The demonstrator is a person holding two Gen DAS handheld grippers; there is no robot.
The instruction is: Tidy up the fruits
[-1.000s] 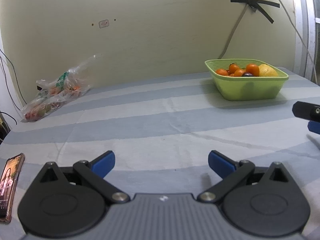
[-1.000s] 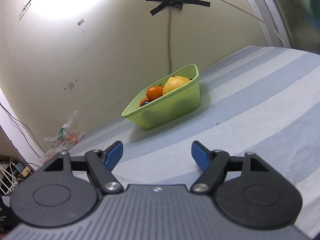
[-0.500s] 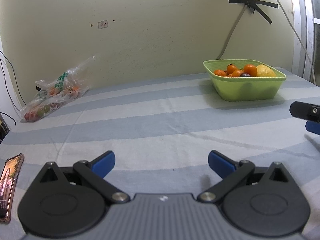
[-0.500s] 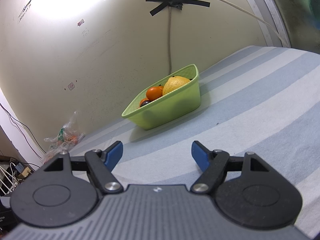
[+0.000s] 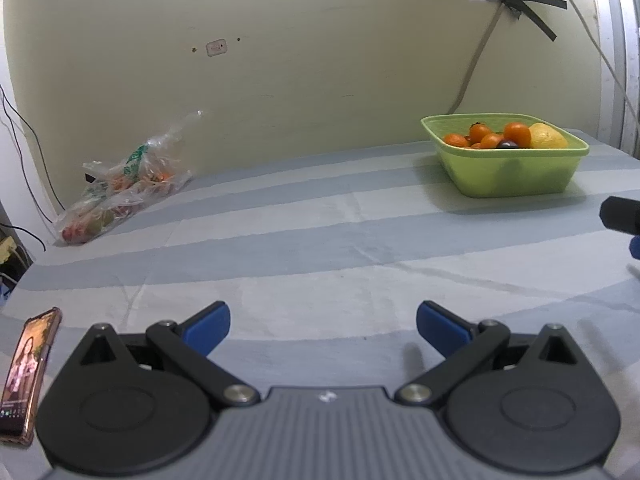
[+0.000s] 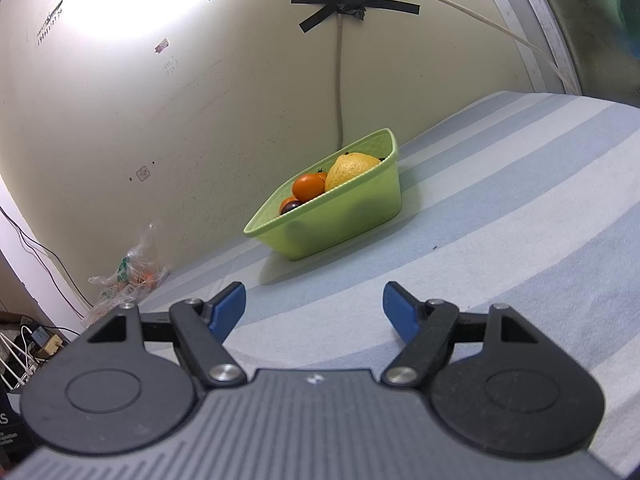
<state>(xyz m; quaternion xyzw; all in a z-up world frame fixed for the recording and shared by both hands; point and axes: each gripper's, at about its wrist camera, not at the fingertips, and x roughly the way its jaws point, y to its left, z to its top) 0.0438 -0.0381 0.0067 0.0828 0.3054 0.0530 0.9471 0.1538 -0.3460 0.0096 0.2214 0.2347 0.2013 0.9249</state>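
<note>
A light green basket (image 5: 516, 176) (image 6: 352, 220) stands near the wall on the striped cloth, holding several oranges (image 5: 517, 133), a yellow citrus fruit (image 5: 547, 137) (image 6: 351, 168) and a dark plum (image 5: 508, 144). A clear plastic bag (image 5: 120, 192) (image 6: 128, 276) with more fruit lies at the far left by the wall. My left gripper (image 5: 323, 322) hovers open and empty over the near cloth. My right gripper (image 6: 315, 305) is open and empty too, aimed toward the basket; a black part of it (image 5: 622, 218) shows at the left wrist view's right edge.
A phone (image 5: 28, 372) with a lit screen lies at the near left edge of the cloth. Cables (image 5: 24, 148) hang at the left, and a taped cord (image 6: 340, 80) runs down the wall behind the basket. Striped cloth (image 5: 320, 240) spreads between grippers and basket.
The left wrist view has shifted slightly, so the basket sits a little lower and nearer the right edge. The right gripper has not moved. Both grippers stay open.
</note>
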